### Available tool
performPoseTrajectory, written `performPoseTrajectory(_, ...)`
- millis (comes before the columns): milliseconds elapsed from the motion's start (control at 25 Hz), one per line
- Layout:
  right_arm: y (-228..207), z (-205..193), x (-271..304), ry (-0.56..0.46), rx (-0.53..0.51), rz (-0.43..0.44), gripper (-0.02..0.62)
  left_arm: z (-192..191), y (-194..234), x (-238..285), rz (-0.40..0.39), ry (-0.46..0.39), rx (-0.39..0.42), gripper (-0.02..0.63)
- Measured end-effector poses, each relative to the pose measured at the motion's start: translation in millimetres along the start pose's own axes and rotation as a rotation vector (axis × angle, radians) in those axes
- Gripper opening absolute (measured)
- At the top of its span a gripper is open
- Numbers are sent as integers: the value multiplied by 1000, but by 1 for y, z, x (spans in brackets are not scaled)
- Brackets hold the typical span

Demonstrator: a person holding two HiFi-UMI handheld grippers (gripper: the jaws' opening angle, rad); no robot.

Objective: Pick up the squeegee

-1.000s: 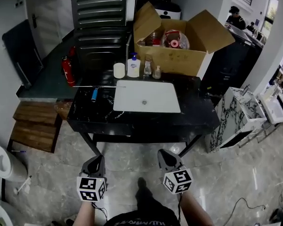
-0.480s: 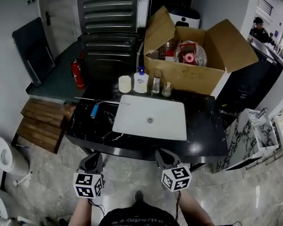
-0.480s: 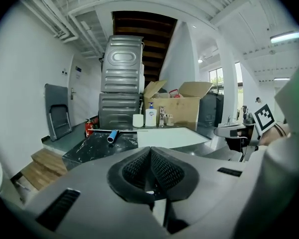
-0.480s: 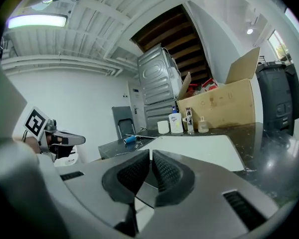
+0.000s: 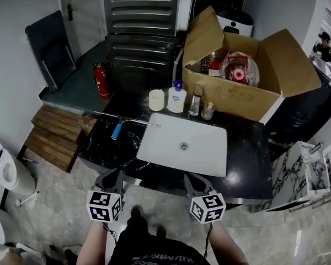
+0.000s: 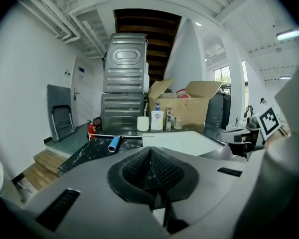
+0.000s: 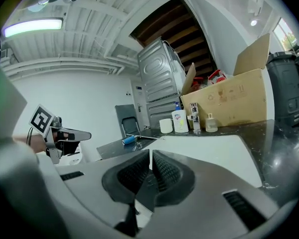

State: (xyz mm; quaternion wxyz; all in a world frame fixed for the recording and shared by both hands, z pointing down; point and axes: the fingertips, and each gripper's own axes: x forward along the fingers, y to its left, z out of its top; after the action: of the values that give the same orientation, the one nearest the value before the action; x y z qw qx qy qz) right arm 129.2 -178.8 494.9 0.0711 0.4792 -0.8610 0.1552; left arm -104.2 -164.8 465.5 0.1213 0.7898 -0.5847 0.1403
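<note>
Hardly any print can be read here. The cardboard box [image 5: 237,98] at the far right of the counter [image 5: 248,153] bears small dark printed marks on its near face, too small to make out. The soap bottle [image 5: 177,99] just left of it carries a blue label whose print is illegible. White lettering runs across the person's dark shirt [image 5: 154,256] at the near edge, too blurred to read. A small blue plate [image 6: 80,71] on the far-left wall [image 6: 35,73] is unreadable. The left gripper [image 5: 113,175] has a marker cube [image 5: 104,207] and the right gripper [image 5: 191,179] a second cube [image 5: 207,208]; both show black-and-white square codes, not letters.
</note>
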Motion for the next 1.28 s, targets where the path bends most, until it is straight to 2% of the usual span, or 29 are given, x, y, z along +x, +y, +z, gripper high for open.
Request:
performPoseTrajectory(200,-8,11,24,-13,1,-19,49,13,32,35,15,4,-24,20)
performPoseTrajectory(400,-16,28,68,-17,-1,-43,49,19,66,86,-24,71,-54,23)
performPoseTrajectory(440,-17,31,80,-14,0,-45,49,20,72,96,-36,87,-60,39)
performPoseTrajectory(520,-22,36,102,-10,0,-58,49,20,85,118,-63,127,-79,190)
performPoseTrajectory(680,-32,44,141,0,20,-87,49,24,114,163,-91,198,-108,268)
performPoseTrajectory(1040,-50,48,197,36,56,-134,49,18,158,239,-116,349,-192,287)
performPoseTrajectory(1280,-64,46,219,53,82,-156,49,12,169,274,-117,413,-167,287)
